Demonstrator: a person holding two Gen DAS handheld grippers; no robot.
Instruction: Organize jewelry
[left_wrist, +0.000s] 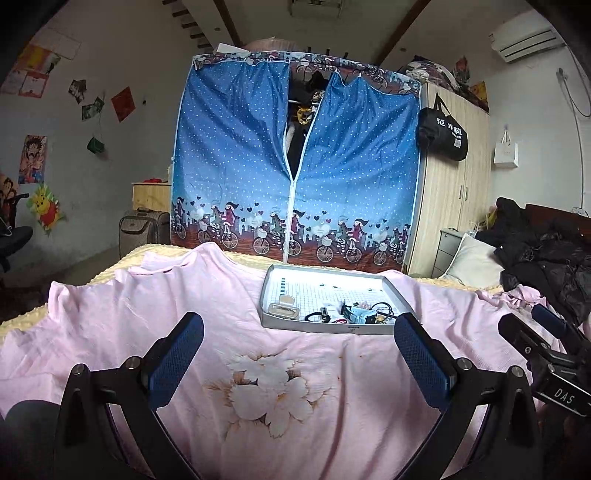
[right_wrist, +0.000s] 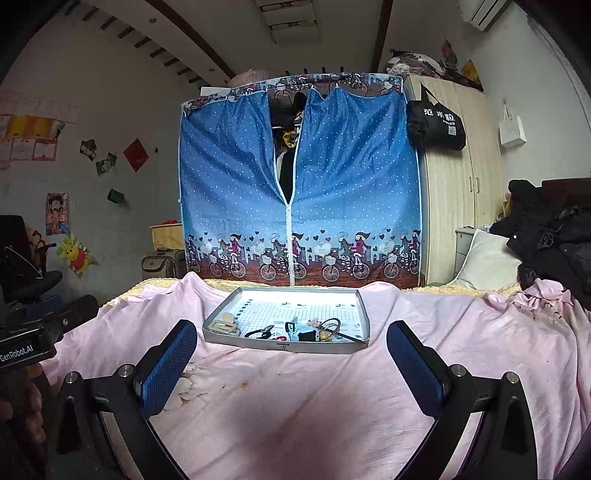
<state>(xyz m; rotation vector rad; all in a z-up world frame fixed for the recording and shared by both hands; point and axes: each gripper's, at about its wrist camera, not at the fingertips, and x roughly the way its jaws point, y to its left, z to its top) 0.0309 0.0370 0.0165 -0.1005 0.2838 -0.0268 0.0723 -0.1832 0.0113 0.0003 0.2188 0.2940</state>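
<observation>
A: Where does the jewelry sit?

B: It lies in a shallow grey tray (right_wrist: 285, 347) on a pink bedspread (right_wrist: 332, 398); the tray floor carries a printed grid, and the pieces crowd along the tray's near edge.

A: What can be told apart in there?

B: A pale rectangular clasp-like piece (right_wrist: 221, 325) lies at the near left corner; to its right sits a tangle of small items (right_wrist: 314, 330), among them a dark looped band, a light blue piece and a gold ring-like shape; finer detail is too small to tell.

A: And the left gripper?

B: The left gripper (left_wrist: 295, 354) hangs over the bedspread short of the tray, above a printed flower (left_wrist: 266, 398); its two blue-padded fingers (left_wrist: 173, 365) stand spread wide, with nothing between them.

A: The right one?

B: The right gripper (right_wrist: 291, 365) also hovers short of the tray, the tray lying ahead between its fingers; its jaws are wide apart and hold nothing; in the left wrist view its body shows at the right edge, beside the left gripper.

A: What stands behind?

B: A blue dotted fabric wardrobe (right_wrist: 299, 192) with its zipper partly undone rises past the bed; a wooden wardrobe (right_wrist: 454, 177) stands just to its right, with a black bag (right_wrist: 436, 125) hanging on it; dark clothes (right_wrist: 546, 236) are piled on the bed's right side.
</observation>
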